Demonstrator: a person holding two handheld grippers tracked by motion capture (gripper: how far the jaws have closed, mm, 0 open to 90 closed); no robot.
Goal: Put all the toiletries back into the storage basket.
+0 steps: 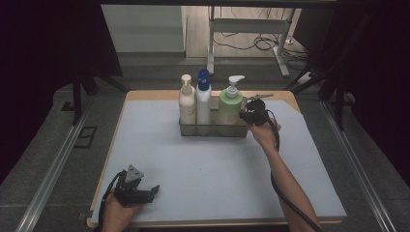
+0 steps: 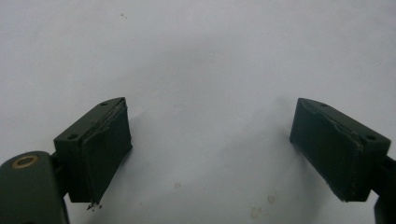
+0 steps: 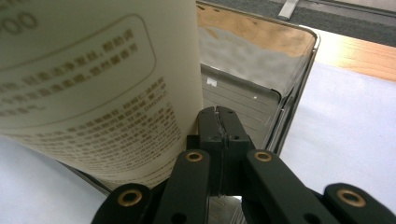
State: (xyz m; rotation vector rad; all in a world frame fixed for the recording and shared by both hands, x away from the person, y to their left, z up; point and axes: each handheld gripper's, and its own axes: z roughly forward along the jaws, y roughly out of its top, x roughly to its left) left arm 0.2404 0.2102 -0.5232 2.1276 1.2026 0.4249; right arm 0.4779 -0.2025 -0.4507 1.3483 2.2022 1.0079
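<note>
A clear rectangular tray [image 1: 212, 131] at the back middle of the pale blue mat holds three upright bottles: a cream pump bottle [image 1: 186, 104], a white bottle with a blue cap [image 1: 203, 99] and a pale green pump bottle [image 1: 230, 105]. My right gripper [image 1: 251, 115] is at the tray's right end, beside the green bottle. In the right gripper view its jaws [image 3: 219, 123] are pressed together against the printed bottle [image 3: 93, 84], close to the tray's rim [image 3: 299, 79]; I cannot tell whether the thin wall is pinched. My left gripper [image 1: 151, 191] rests near the mat's front left corner, open [image 2: 210, 116], nothing between its jaws.
The mat [image 1: 212, 174] covers a wooden table whose edge [image 1: 145, 94] shows at the back. Metal rails run along both sides of the table. A desk frame and cables [image 1: 261, 43] stand on the floor behind.
</note>
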